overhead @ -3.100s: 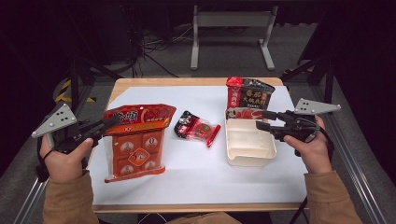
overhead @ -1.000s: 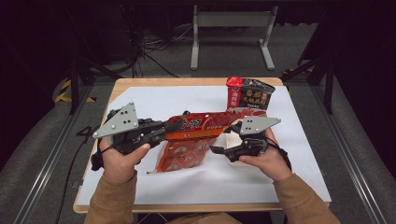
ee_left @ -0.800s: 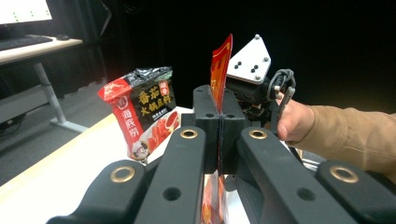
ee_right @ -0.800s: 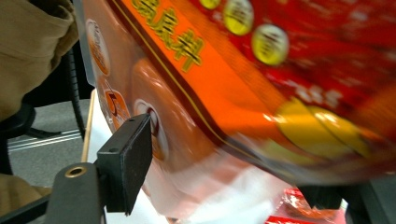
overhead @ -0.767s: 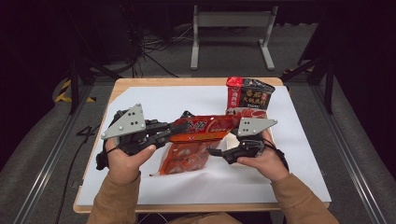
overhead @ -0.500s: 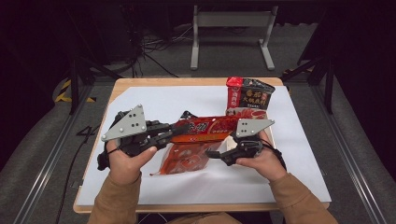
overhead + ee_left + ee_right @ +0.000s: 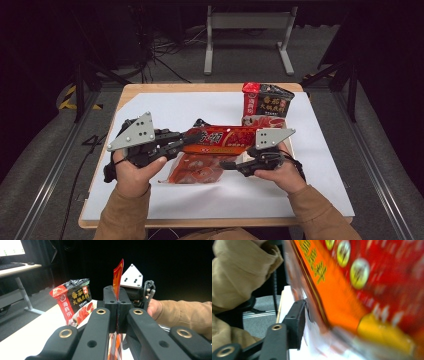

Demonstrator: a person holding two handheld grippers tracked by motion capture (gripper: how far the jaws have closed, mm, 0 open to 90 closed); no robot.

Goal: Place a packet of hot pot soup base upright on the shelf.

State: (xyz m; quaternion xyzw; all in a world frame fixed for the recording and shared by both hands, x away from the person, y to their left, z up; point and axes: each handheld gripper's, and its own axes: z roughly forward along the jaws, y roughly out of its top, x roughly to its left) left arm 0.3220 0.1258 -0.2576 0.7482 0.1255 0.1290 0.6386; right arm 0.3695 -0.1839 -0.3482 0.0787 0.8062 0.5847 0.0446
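A large red-and-orange food package (image 7: pixel 220 140) hangs above the table's middle, tilted with its long edge up. My left gripper (image 7: pixel 187 137) is shut on its left end; in the left gripper view the film stands pinched between the closed jaws (image 7: pixel 117 307). My right gripper (image 7: pixel 225 164) points left at the package's lower clear part (image 7: pixel 197 172). Its jaws have just been closing, with the package between them. In the right gripper view one finger (image 7: pixel 295 322) stands right at the film's edge, and the blurred package (image 7: pixel 362 285) hides the other.
A black-and-red sauce pouch (image 7: pixel 265 100) stands upright at the back right of the white table sheet (image 7: pixel 165 107), also seen as the pouch (image 7: pixel 75 302) past my left jaws. The right gripper's grey plate (image 7: pixel 131 277) and a tan sleeve (image 7: pixel 185 315) lie beyond.
About three seconds ago the grippers were far apart, the package at the left. Since a second ago the left gripper drifted slightly right with the package; the right gripper's jaws closed in.
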